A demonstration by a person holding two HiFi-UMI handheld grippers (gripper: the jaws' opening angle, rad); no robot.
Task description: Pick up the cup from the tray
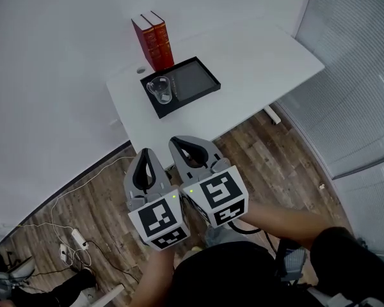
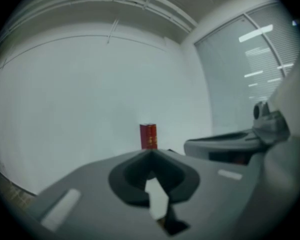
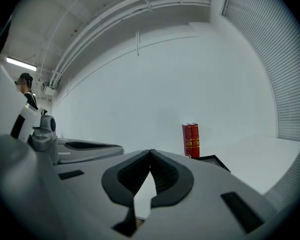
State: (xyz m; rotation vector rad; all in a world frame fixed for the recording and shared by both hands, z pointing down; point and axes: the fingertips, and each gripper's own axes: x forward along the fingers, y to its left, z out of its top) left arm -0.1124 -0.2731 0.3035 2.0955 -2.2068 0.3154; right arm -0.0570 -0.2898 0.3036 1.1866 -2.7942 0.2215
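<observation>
Approach was the step in hand, as I judged it: nothing had been gripped and the table [image 1: 262, 59] lay well ahead. In the head view I saw the clear cup [image 1: 160, 89] standing upright in the left end of the black tray [image 1: 198, 78], which sat near the table's left edge, with two red books [image 1: 153, 41] upright just behind it. The left gripper [image 1: 146, 151] and right gripper [image 1: 181, 141] were held side by side over the wooden floor [image 1: 256, 152], both well short of the table, and cables [image 1: 77, 235] trailed at lower left. In the left gripper view the jaws met at their tips with nothing between them; the books [image 2: 148, 136] showed just above the tips, the right gripper's flank filled the right side, and neither cup nor tray could be seen, both hidden behind the tool's own body. In the right gripper view I read the same state, jaws together and empty; this view added what the left one lacked, a corner of the tray [image 3: 216, 160] beside the books, plus a person [image 3: 25, 91] standing far off at left, yet the cup stayed hidden here too. Only the head view showed the cup itself. The next move, to my mind, called for carrying one gripper forward to the tray, spreading its jaws wide enough for the cup's wall, and coming in level so the thin glass would not tip.
</observation>
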